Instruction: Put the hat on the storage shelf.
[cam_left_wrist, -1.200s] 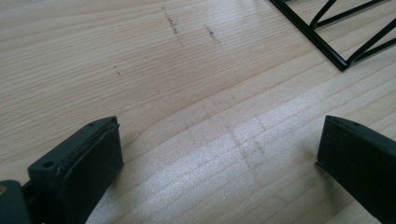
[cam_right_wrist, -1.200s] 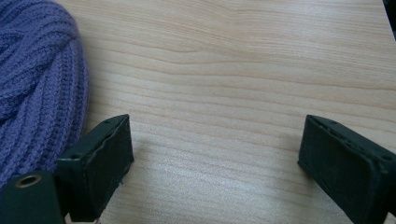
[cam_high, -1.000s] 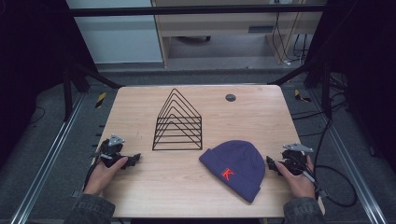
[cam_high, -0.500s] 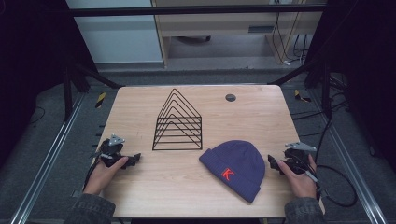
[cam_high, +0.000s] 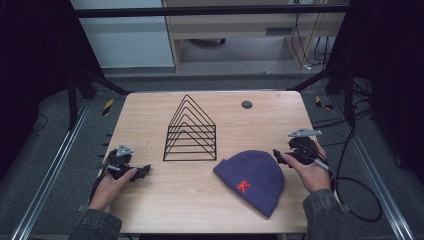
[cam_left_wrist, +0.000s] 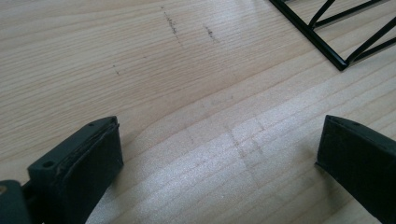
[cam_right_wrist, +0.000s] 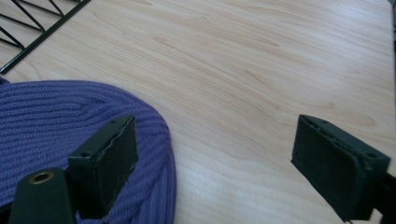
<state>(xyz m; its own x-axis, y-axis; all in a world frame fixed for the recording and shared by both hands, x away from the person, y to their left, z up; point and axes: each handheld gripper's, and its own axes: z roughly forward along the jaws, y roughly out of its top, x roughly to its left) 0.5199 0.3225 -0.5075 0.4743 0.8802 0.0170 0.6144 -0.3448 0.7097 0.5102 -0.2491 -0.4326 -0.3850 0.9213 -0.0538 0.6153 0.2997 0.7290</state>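
Two grippers, one beanie: the layout view by view.

High view, beanie: the purple beanie (cam_high: 252, 180) with a red letter lies flat on the wooden table (cam_high: 200, 210), near the front edge, right of centre.
High view, right gripper: the right gripper (cam_high: 281, 156) is held just beside the beanie's right edge, pointing toward it; its jaws have just been closing a little, yet they stand apart with nothing pressed between them.
High view, left gripper: the left gripper (cam_high: 145, 171) sits low at the table's left side, well apart from the beanie.
High view, rack: a black wire rack (cam_high: 191, 132) of nested triangles stands behind the beanie, near the table's middle.
High view, disc: a small dark disc (cam_high: 246, 104) lies near the far edge.

Left gripper view, jaws: wide apart over bare wood.
Left gripper view, rack: one corner (cam_left_wrist: 343, 37) at upper right.

Right gripper view, jaws: apart, one over the beanie's rim (cam_right_wrist: 56, 121), the other over bare table; whether the pad touches the knit I cannot tell.
Right gripper view, rack: a corner (cam_right_wrist: 28, 28) at upper left.
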